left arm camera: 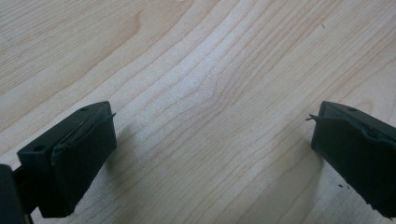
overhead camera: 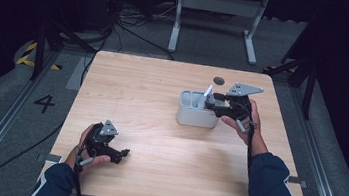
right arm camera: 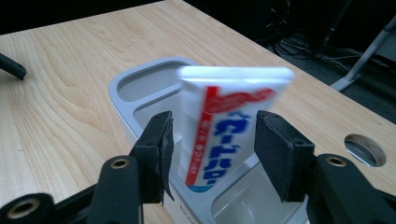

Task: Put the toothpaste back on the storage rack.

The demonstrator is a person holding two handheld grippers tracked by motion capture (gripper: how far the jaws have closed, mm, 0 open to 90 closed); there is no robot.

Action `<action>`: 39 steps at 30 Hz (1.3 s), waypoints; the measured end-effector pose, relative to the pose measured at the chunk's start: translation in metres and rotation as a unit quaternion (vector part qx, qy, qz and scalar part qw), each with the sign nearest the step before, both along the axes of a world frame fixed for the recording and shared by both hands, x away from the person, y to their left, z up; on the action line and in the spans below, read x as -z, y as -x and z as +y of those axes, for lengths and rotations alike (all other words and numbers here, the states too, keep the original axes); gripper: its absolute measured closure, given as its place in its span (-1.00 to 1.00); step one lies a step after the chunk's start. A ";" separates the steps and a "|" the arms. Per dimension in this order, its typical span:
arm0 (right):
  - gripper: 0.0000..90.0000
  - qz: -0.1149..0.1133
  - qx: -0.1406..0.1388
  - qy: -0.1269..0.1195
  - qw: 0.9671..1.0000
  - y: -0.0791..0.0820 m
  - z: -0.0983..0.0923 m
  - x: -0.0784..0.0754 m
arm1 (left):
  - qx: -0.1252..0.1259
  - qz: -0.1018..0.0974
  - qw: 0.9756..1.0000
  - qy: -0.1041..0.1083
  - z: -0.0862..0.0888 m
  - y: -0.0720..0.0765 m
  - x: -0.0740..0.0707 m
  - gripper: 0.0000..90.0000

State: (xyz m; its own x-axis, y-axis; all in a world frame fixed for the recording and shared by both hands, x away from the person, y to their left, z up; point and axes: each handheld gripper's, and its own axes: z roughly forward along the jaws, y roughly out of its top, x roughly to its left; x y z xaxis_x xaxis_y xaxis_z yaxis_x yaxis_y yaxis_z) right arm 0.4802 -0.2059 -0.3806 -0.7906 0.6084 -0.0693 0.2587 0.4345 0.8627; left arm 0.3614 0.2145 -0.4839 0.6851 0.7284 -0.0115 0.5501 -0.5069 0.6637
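Nearest the high camera, the left gripper (overhead camera: 124, 153) rests low on the wooden table (overhead camera: 159, 126) at about seven o'clock from the table's middle, held in the person's left hand (overhead camera: 86, 153). Its own view shows both black jaws spread wide over bare wood grain, with nothing between them.

Across the table, at roughly two o'clock from its middle, stands a grey organizer (overhead camera: 197, 110) with several open compartments. A toothpaste tube (right arm camera: 224, 126), white with red and blue print, stands in one of the compartments, leaning slightly, its flat crimped end uppermost; the high view shows it as a pale sliver (overhead camera: 206, 95) rising from the organizer's far side.

At three o'clock of the organizer, the right gripper (overhead camera: 216, 104) is held by the person's right hand (overhead camera: 243, 119), pointing toward the tube. In the right gripper view its jaws flank the tube at either side, partly open, and a narrow gap shows between each pad and the tube, so the tube is not clamped.

A round hole (overhead camera: 219, 80) lies in the tabletop at twelve o'clock of the right gripper.
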 end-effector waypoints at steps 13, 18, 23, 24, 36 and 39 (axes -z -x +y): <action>0.00 -0.013 0.007 0.005 1.000 0.010 -0.009 -0.009 | 0.000 0.000 1.000 0.000 0.000 0.000 0.000 -0.99; -0.03 -0.017 0.008 0.010 1.000 0.015 -0.014 -0.012 | 0.000 0.000 1.000 0.000 0.000 0.000 0.000 -0.99; -0.06 -0.023 0.013 0.013 1.000 0.020 -0.020 -0.016 | 0.000 0.000 1.000 0.000 0.000 0.000 0.000 -0.99; -0.06 -0.023 0.014 0.012 1.000 0.021 -0.021 -0.016 | 0.000 0.000 1.000 0.000 0.000 0.000 0.000 -0.99; -0.14 -0.034 0.024 0.032 0.999 0.035 -0.032 -0.020 | 0.000 0.000 1.000 0.000 0.000 0.000 0.000 -0.99; -0.16 -0.037 0.025 0.039 0.998 0.039 -0.034 -0.022 | 0.000 0.000 1.000 0.000 0.000 0.000 0.000 -0.99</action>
State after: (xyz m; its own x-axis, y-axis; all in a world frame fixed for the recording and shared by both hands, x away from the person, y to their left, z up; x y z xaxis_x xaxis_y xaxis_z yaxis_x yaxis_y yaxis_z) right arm 0.4414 -0.2401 -0.3586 -0.7503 0.6374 -0.1752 0.2181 0.4889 0.8446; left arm 0.3615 0.2145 -0.4838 0.6852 0.7283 -0.0114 0.5502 -0.5073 0.6633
